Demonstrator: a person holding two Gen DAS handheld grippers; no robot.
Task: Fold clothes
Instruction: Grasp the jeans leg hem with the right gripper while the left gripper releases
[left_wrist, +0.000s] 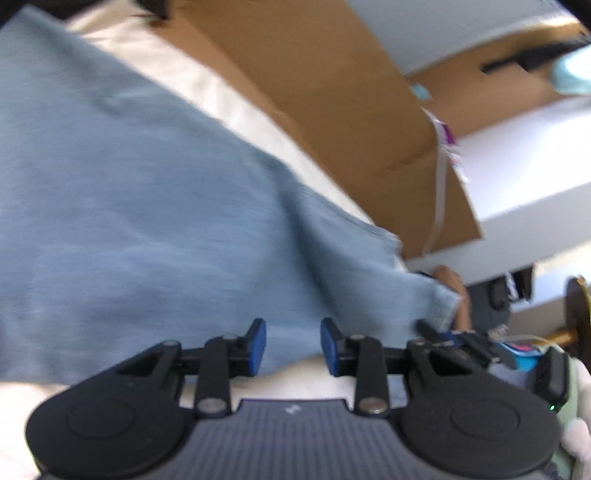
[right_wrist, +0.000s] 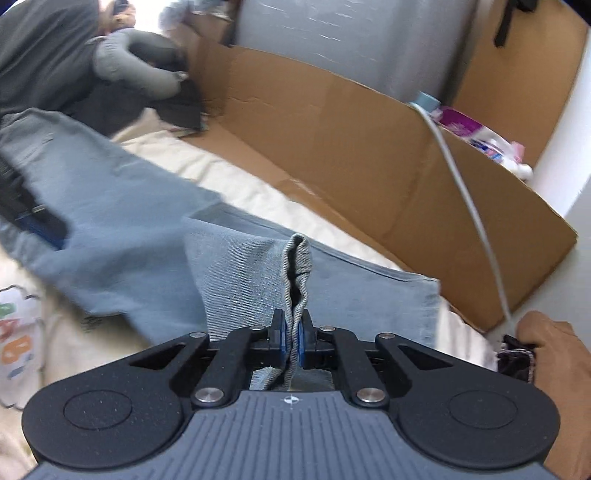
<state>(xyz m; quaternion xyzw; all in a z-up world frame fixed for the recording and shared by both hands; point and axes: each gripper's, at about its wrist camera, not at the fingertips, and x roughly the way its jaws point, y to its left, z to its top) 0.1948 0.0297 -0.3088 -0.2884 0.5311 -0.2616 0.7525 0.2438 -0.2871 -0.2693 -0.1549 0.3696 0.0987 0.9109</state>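
Observation:
A pair of light blue jeans (left_wrist: 140, 206) lies spread on a cream bed sheet (left_wrist: 207, 92). My left gripper (left_wrist: 293, 345) is open just above the denim near its lower edge, nothing between its blue pads (left_wrist: 258, 345). My right gripper (right_wrist: 291, 336) is shut on a folded hem of the jeans (right_wrist: 295, 273), which stands up between the pads. In the right wrist view the rest of the jeans (right_wrist: 122, 218) stretches away to the left over the sheet (right_wrist: 229, 181). The left gripper (right_wrist: 33, 218) shows there as a dark shape on the denim at far left.
A brown cardboard sheet (right_wrist: 332, 147) stands along the bed's far side. A white cable (right_wrist: 465, 192) hangs over it. Dark grey clothes (right_wrist: 122, 66) are piled at the back left. A printed cloth (right_wrist: 18, 332) lies at the left. A hand (right_wrist: 546, 343) holds something dark at the right.

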